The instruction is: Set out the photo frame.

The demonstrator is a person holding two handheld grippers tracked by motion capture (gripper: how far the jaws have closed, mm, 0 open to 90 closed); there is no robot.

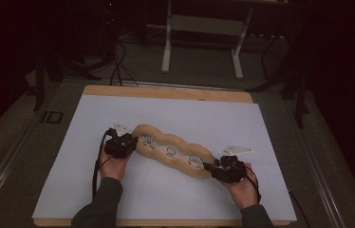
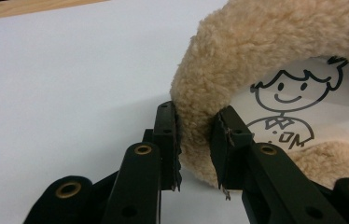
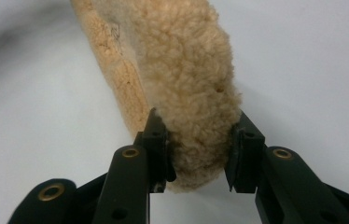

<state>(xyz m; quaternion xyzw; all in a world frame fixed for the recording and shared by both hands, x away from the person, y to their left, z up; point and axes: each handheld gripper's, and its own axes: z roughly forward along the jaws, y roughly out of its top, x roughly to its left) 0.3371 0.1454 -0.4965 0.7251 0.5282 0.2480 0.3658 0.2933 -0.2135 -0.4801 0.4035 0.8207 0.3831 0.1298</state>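
Fleece strip (image 1: 173,151), tan with white cartoon panels, is laid diagonally mid-worktop, long axis running from 10 o'clock to 4 o'clock. Each end is met by one claw: left claw (image 1: 129,142) at the 10 o'clock end, right claw (image 1: 212,167) at the 4 o'clock end, so neither hand is nearer. Left claw (image 2: 195,149) is seen pinching the fleece rim; right claw (image 3: 199,149) is clamped on the end tip. A stretch or lift along that axis is judged next. White sheet (image 1: 118,114) covers the wooden worktop (image 1: 166,91); a dark room and white frame legs (image 1: 167,52) lie at 12 o'clock.
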